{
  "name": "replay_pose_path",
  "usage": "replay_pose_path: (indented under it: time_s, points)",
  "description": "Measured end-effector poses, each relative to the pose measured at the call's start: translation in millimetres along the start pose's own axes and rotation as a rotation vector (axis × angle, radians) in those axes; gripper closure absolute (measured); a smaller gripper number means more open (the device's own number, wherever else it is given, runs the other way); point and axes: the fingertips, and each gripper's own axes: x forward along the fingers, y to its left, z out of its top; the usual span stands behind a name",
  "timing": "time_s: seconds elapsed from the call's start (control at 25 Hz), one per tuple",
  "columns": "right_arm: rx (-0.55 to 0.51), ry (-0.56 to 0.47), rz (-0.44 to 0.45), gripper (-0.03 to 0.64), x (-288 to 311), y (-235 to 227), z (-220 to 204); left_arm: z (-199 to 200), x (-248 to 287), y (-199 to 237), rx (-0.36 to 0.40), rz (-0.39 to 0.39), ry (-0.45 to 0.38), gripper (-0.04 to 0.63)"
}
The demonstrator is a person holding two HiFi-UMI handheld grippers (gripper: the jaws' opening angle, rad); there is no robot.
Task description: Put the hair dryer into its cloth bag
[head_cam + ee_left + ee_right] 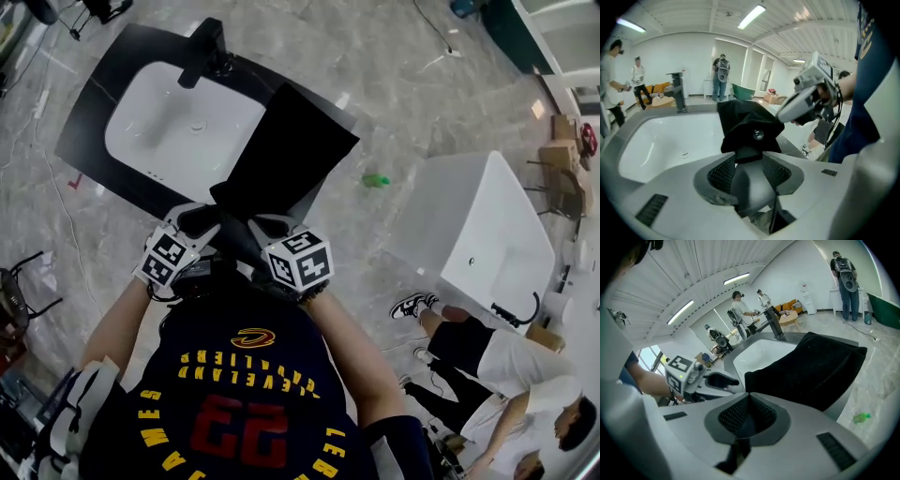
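Left claw [750,157]: pads part spread, clamped on a thick bunch of the black cloth bag [745,119]. A smooth dark grey bulk fills the gap behind the pads; can't tell if that's cloth or something wrapped in it. The bag's snap button [758,135] sits just above the pads, facing the camera.

Right claw [749,398]: pads pressed together, pinching the bag's near corner. From there the fabric spreads away as a flat, wide sheet.

Head view: both claws sit side by side and close together, marker cubes up (left cube [169,258], right cube [300,262]), with the bag's near end held between them. The bag stretches away from the person. Its far end is over the right-hand corner of the black desk [94,122]; can't tell whether it touches.

Further out: a white sink basin [178,122] is set into the desk, left of the bag. A black faucet [202,52] stands at the basin's far rim.

Floor is grey marble-look. A small green item [375,180] lies on it right of the desk. A white bathtub [487,225] stands further right, well apart from the desk. A person in dark shorts [497,366] sits on the floor beside the tub. More people stand in the background of both gripper views.
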Motion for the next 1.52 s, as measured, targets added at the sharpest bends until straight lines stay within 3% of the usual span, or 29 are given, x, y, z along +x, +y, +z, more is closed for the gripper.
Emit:
replay_pose_path:
  time_s: [0.2,0.32,0.4,0.6,0.92,1.0,1.12,1.24,1.52]
  points:
    - [-0.064,0.063,-0.036,0.607,27,-12,-17,17,-66,37,-0.091,0.179,-0.133,0.417]
    - [-0.096,0.060,-0.085,0.532,32,-19,-18,43,-94,47,-0.100,0.230,-0.214,0.417]
    - [-0.074,0.008,-0.096,0.518,23,-17,-9,67,-108,46,-0.096,0.245,-0.262,0.417]
    - [-0.007,-0.228,-0.122,0.518,-44,-5,40,153,-136,8,-0.087,0.168,-0.426,0.417]
    - [-0.030,-0.547,-0.167,0.520,-151,26,119,259,-144,-93,0.022,-0.121,-0.621,0.419]
    - [-0.042,-0.604,-0.189,0.526,-171,35,130,266,-140,-106,0.043,-0.124,-0.624,0.492]
    - [-0.086,-0.667,-0.219,0.596,-187,49,141,262,-128,-106,0.010,-0.116,-0.602,0.592]
    - [-0.144,-0.681,-0.236,0.609,-187,60,142,255,-128,-94,-0.039,-0.107,-0.602,0.592]
    - [-0.207,-0.721,-0.276,0.609,-192,55,146,256,-141,-60,-0.136,-0.004,-0.650,0.592]
